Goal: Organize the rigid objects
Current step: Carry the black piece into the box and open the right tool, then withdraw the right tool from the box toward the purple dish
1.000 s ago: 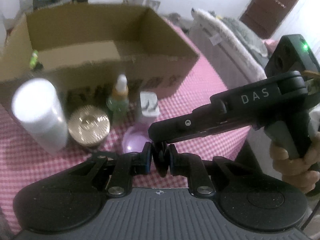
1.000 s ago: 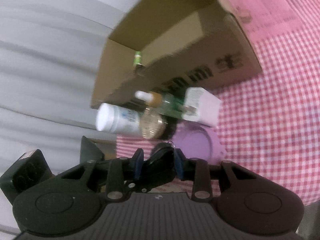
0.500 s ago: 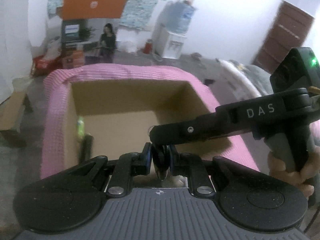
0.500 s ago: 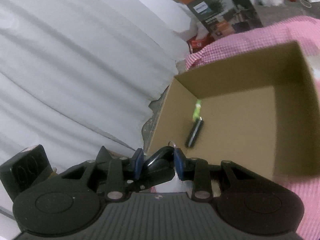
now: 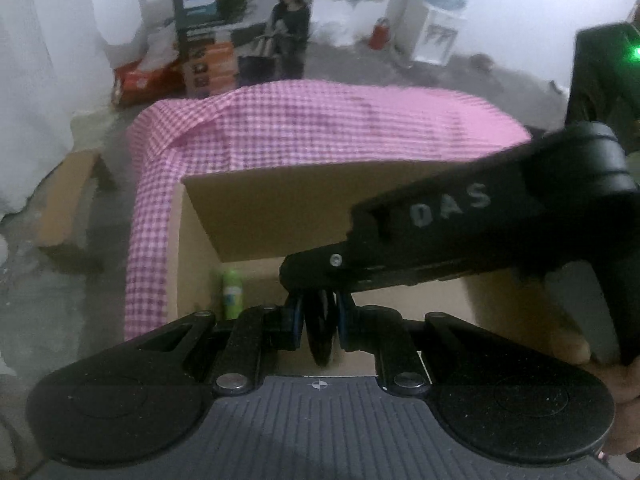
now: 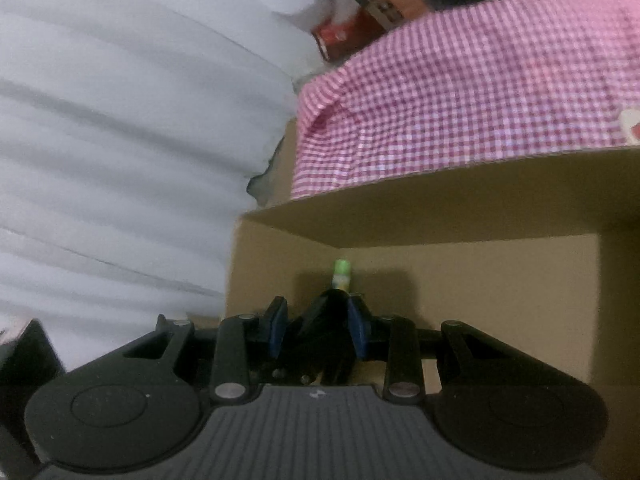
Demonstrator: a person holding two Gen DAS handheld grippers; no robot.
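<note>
Both grippers hold one small black object between them over an open cardboard box (image 5: 280,208). My left gripper (image 5: 318,314) is shut on its thin edge (image 5: 320,340). My right gripper (image 6: 318,320), seen in the left wrist view as a black arm marked DAS (image 5: 452,216), is shut on the same black object (image 6: 320,340). Inside the box a black item with a green tip (image 5: 232,292) lies by the left wall; it also shows in the right wrist view (image 6: 342,274). The box (image 6: 460,208) stands on a pink checked cloth (image 6: 480,80).
The pink checked cloth (image 5: 320,128) covers the table beyond the box. White curtains (image 6: 120,140) hang at the left. Boxes and a poster (image 5: 208,40) stand on the floor behind. A cardboard piece (image 5: 68,200) sits on the floor at the left.
Both grippers moved forward together with the black object, from in front of the box and the bottles to above the box's inside. The bottles and jars have left the view.
</note>
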